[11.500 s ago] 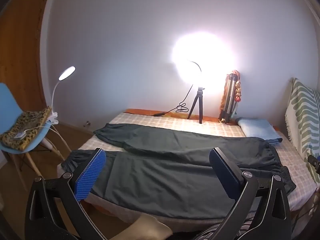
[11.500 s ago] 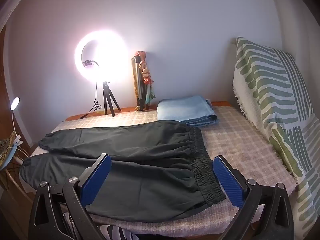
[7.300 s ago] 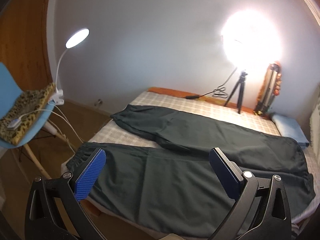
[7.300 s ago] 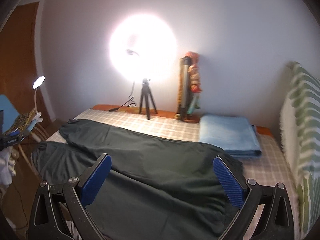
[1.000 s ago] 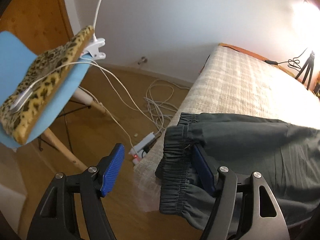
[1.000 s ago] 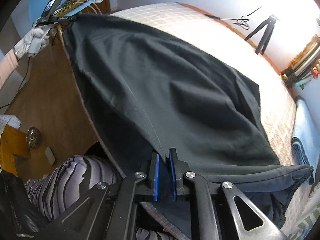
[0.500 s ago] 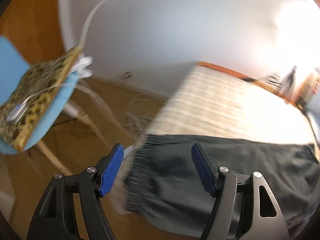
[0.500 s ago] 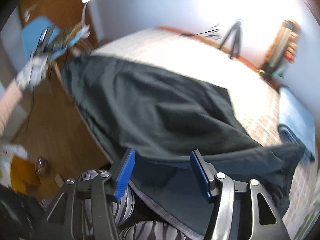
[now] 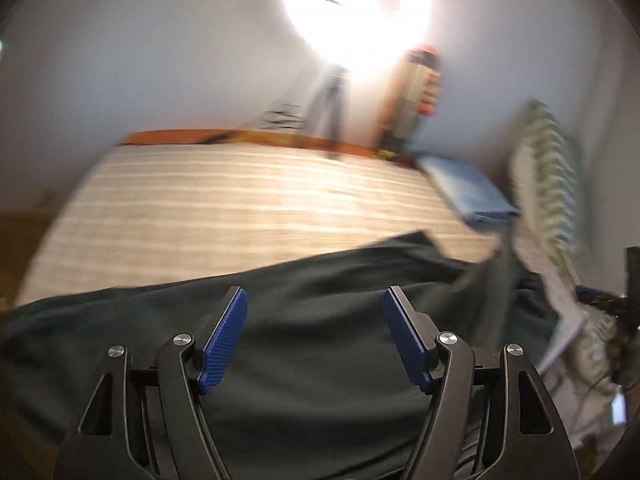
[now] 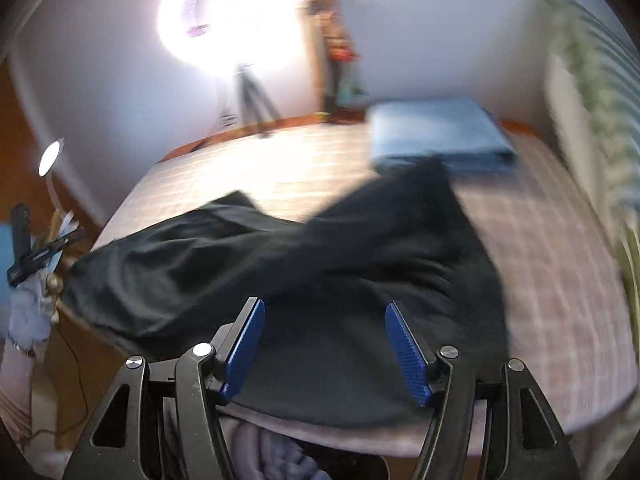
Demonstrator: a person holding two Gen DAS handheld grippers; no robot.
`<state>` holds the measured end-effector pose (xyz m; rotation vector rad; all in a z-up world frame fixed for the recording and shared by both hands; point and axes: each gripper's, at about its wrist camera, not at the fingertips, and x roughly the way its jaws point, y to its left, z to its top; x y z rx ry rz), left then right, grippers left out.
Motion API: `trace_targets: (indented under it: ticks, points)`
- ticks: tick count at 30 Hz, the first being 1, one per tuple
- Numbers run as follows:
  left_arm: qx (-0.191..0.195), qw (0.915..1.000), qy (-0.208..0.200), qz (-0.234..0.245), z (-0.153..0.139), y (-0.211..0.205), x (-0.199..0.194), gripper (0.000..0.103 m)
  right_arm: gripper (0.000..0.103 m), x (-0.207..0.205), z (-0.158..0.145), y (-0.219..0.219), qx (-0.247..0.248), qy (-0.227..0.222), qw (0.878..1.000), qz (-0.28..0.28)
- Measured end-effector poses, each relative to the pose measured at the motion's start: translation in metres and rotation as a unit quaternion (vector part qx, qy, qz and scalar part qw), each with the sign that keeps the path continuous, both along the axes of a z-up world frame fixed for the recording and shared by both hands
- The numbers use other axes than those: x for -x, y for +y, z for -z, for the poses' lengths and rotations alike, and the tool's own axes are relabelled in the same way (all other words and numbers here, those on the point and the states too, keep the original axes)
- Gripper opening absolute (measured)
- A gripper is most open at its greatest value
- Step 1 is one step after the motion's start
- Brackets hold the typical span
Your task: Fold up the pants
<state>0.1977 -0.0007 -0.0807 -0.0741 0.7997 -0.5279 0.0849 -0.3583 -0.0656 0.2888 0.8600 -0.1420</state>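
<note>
Both views were smeared w/ motion blur, so fine detail was hard to read.

The left gripper (image 9: 314, 334) had its jaws standing wide apart, blue pads (image 9: 224, 336) facing each other w/ nothing pinched between them; it hung above the pants (image 9: 320, 320) w/o touching the cloth. The right gripper (image 10: 324, 348) was likewise spread wide, and its jaws had just been opening. No fabric sat between its pads (image 10: 406, 354) either, only the dark cloth lying below and beyond them.

The pants (image 10: 320, 280) lay across the near half of the bed (image 10: 560, 280), dark green-grey, rumpled and doubled over, w/ one corner or flap (image 10: 430, 176) reaching toward the folded blue cloth (image 10: 440, 132) at the far side (touching it or just overlapping in view, couldn't tell thru the blur). The near edge of the pants ran along the bed's front edge. The far half of the checked bed cover (image 9: 240, 208) was bare and brightly lit.

At the back, against the wall, a ring light (image 10: 228, 16) on a small tripod (image 10: 252, 96) glared white. Just right of it stood a tall thin object w/ red bits (image 10: 332, 48), too blurred to name. A green-striped cushion (image 10: 592, 92) stood upright at the right end of the bed.

In the right wrist view, at far left, a small desk lamp (image 10: 50, 156) glowed, and a gloved hand (image 10: 28, 316) showed beside the pants' left end.
</note>
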Motion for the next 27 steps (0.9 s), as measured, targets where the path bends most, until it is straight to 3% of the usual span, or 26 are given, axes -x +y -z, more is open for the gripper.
trace_targets:
  ticks: [5, 8, 14, 19, 24, 26, 27]
  points:
    - [0.006, 0.9957, 0.017, 0.09, 0.001, -0.09, -0.012, 0.075, 0.066, 0.038, 0.017, -0.042, -0.013, 0.006, 0.999, 0.052]
    - [0.001, 0.99, 0.026, 0.139, 0.005, -0.139, -0.016, 0.08, 0.066, 0.055, 0.026, -0.06, -0.016, 0.008, 0.997, 0.07]
    - [-0.034, 0.975, 0.056, 0.213, 0.021, -0.23, -0.024, 0.08, 0.066, 0.083, 0.038, -0.082, -0.036, -0.003, 0.994, 0.1]
    - [-0.066, 0.9682, 0.071, 0.231, 0.039, -0.301, -0.031, 0.08, 0.066, 0.098, 0.044, -0.091, -0.047, -0.012, 0.992, 0.115]
    - [-0.069, 0.9712, 0.09, 0.209, 0.056, -0.34, -0.048, 0.08, 0.066, 0.114, 0.047, -0.099, -0.053, -0.018, 0.99, 0.126]
    - [-0.078, 0.9713, 0.08, 0.21, 0.06, -0.351, -0.047, 0.07, 0.066, 0.119, 0.049, -0.102, -0.054, -0.018, 0.99, 0.129]
    - [-0.085, 0.9694, 0.077, 0.217, 0.062, -0.357, -0.046, 0.048, 0.066, 0.122, 0.05, -0.104, -0.057, -0.019, 0.99, 0.13]
